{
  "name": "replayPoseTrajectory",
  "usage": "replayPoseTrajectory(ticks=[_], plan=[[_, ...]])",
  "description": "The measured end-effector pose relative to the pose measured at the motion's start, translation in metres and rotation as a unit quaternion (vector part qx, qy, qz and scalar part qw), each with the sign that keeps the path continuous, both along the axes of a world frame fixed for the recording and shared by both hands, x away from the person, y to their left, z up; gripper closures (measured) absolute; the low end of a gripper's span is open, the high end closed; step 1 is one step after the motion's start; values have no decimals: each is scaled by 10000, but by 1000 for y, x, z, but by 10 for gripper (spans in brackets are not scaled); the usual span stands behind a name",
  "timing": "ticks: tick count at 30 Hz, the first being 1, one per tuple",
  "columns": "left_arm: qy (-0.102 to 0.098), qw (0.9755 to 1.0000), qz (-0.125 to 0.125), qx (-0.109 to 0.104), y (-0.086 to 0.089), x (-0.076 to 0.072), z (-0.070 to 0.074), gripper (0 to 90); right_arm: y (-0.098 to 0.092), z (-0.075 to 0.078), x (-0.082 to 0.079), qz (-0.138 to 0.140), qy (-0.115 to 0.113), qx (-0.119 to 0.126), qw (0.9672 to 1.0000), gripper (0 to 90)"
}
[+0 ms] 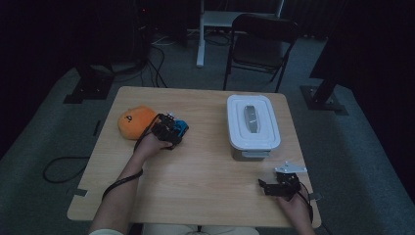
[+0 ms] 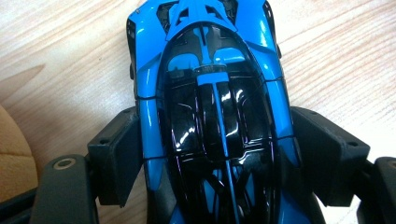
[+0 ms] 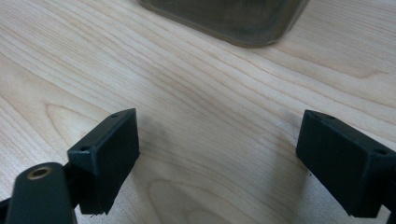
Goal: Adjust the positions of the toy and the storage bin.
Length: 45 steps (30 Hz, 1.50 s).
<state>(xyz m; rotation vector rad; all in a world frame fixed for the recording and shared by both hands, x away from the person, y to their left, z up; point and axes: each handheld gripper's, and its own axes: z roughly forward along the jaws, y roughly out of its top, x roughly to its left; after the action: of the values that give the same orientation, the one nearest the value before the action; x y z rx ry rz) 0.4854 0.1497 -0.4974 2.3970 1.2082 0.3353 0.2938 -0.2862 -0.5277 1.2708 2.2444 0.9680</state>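
Observation:
A blue and black toy car (image 2: 215,116) lies on the wooden table (image 1: 195,181), seen from above in the left gripper view. My left gripper (image 2: 217,140) straddles it, with a black pad against each flank of the car. In the high view that gripper (image 1: 171,132) and the car (image 1: 181,128) sit left of centre, beside an orange plush toy (image 1: 133,121). My right gripper (image 1: 264,185) rests near the front right corner of the table. Its jaws (image 3: 219,140) stand wide apart over bare wood.
A white lidded box (image 1: 252,122) with a grey handle stands at the right of the table; its lower corner (image 3: 224,18) lies just ahead of my right gripper. The plush toy (image 2: 11,154) lies close to my left gripper's left side. A folding chair (image 1: 262,44) stands beyond the table.

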Motion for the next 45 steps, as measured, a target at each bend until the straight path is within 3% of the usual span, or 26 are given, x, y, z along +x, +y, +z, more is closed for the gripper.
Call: replayPoseTrajectory(ticks=[9, 16, 20, 23, 25, 26, 36, 43, 45], plan=[[11, 10000, -39, 3, 2, -4, 3, 263, 0, 0, 0, -10, -5, -4, 10000, 127], [-185, 9997, -173, 34, 4, -17, 16, 282, 0, 0, 0, -33, 2, -1, 10000, 127], [-125, 9995, -294, 5, 9, -26, 25, 282, 0, 0, 0, -39, 3, 0, 10000, 127], [-188, 9991, -377, -18, 16, -40, 33, 282, 0, 0, 0, -39, 3, 0, 10000, 127], [-188, 9991, -377, -18, 16, -40, 33, 282, 0, 0, 0, -41, 3, 1, 10000, 127], [-179, 9985, -513, 18, 21, -52, 36, 282, 0, 0, 0, -39, 3, 0, 10000, 127], [-179, 9973, -704, 59, 40, -88, 42, 282, 0, 0, 0, -49, 4, -1, 10000, 127], [-249, 9927, -1180, -17, 57, -119, 42, 282, 0, 0, 0, -62, 3, -1, 10000, 127], [-238, 9925, -1203, -26, 59, -122, 41, 282, 0, 0, 0, -62, 3, -1, 10000, 127]])
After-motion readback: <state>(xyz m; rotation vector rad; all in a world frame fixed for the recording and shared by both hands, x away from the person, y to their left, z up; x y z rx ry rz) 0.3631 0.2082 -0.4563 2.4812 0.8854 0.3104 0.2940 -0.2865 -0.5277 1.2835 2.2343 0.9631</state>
